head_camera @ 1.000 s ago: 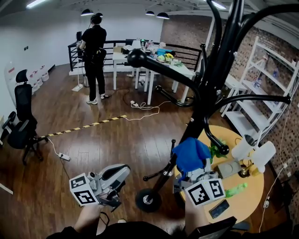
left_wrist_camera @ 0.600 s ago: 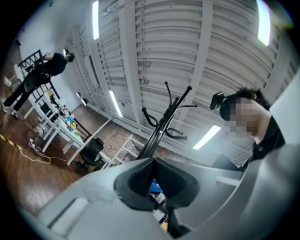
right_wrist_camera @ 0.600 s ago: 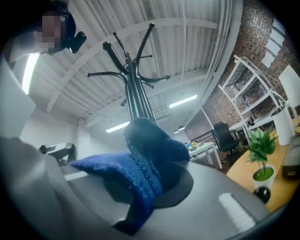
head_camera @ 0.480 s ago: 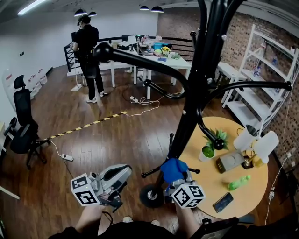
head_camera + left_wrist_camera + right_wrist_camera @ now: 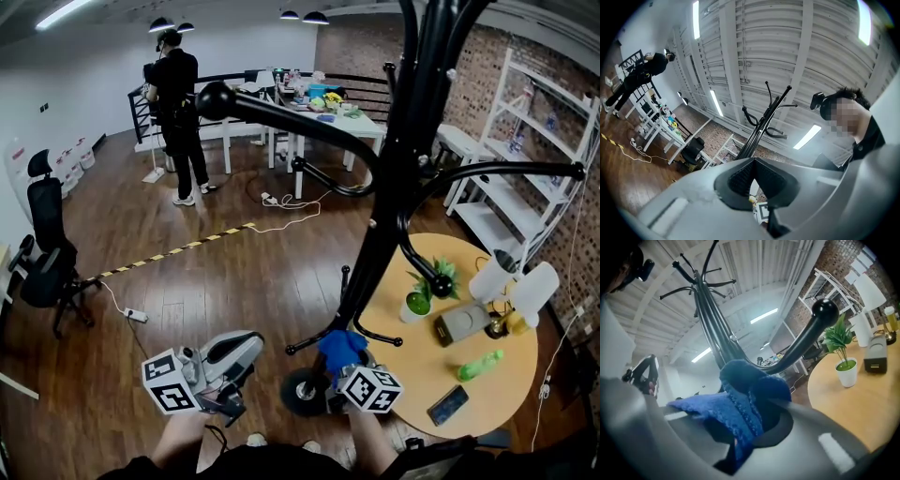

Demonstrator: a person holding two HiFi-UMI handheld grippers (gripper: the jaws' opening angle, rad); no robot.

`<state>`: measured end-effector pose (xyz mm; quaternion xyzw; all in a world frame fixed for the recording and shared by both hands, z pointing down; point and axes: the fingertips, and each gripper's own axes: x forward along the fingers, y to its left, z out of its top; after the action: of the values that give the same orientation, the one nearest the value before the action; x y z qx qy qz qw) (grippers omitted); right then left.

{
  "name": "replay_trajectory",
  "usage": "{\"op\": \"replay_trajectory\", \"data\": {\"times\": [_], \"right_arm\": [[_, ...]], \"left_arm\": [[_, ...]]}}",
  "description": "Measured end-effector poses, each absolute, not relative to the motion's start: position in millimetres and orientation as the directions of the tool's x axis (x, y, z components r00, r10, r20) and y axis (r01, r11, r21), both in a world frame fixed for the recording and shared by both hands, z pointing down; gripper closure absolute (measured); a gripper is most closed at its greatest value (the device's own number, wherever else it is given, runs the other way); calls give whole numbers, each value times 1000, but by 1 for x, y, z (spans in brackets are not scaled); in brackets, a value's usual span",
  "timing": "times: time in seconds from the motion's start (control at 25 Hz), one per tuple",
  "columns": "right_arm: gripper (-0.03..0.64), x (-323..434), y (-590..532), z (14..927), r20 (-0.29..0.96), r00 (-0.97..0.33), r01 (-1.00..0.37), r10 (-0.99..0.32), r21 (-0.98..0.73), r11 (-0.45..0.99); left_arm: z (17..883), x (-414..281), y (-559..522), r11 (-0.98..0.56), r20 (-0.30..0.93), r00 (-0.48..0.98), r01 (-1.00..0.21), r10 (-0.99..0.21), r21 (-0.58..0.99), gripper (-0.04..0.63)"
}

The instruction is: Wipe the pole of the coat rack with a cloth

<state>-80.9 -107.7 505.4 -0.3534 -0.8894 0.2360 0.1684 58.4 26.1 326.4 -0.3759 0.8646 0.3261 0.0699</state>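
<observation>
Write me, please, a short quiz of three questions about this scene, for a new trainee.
1. Which tongs grip the blue cloth?
2. True or false: the cloth is at the top of the coat rack pole.
3. The potted plant stands on: A) the floor, B) the round table, C) a shelf.

Key
1. The right tongs; the left tongs are shut and empty.
2. False: it is low on the pole, near the base.
3. B
</observation>
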Motion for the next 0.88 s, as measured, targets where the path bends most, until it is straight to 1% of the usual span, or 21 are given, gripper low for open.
{"op": "replay_trajectory", "data": {"times": [0.12, 0.24, 0.36, 0.6, 0.72, 0.88], "right_arm": [[592, -81, -109, 471, 33, -696, 569, 717, -584, 579], [592, -80, -108, 430, -34, -696, 604, 717, -568, 559], [592, -78, -109, 382, -139, -670, 657, 729, -568, 496], [592, -75, -106, 271, -350, -584, 787, 733, -465, 405], [592, -75, -108, 230, -395, -557, 818, 731, -413, 401], [592, -71, -109, 180, -463, -530, 842, 711, -386, 376]], "left_arm": [[327, 59, 28, 505, -368, -708, -695, -602, 512, 594], [326, 61, 30, 507, -373, -710, -695, -598, 510, 592], [325, 61, 32, 510, -377, -711, -695, -594, 507, 593], [322, 63, 37, 511, -394, -708, -700, -586, 498, 593], [320, 64, 39, 510, -404, -706, -703, -581, 496, 593], [317, 68, 52, 522, -419, -715, -697, -559, 493, 594]]}}
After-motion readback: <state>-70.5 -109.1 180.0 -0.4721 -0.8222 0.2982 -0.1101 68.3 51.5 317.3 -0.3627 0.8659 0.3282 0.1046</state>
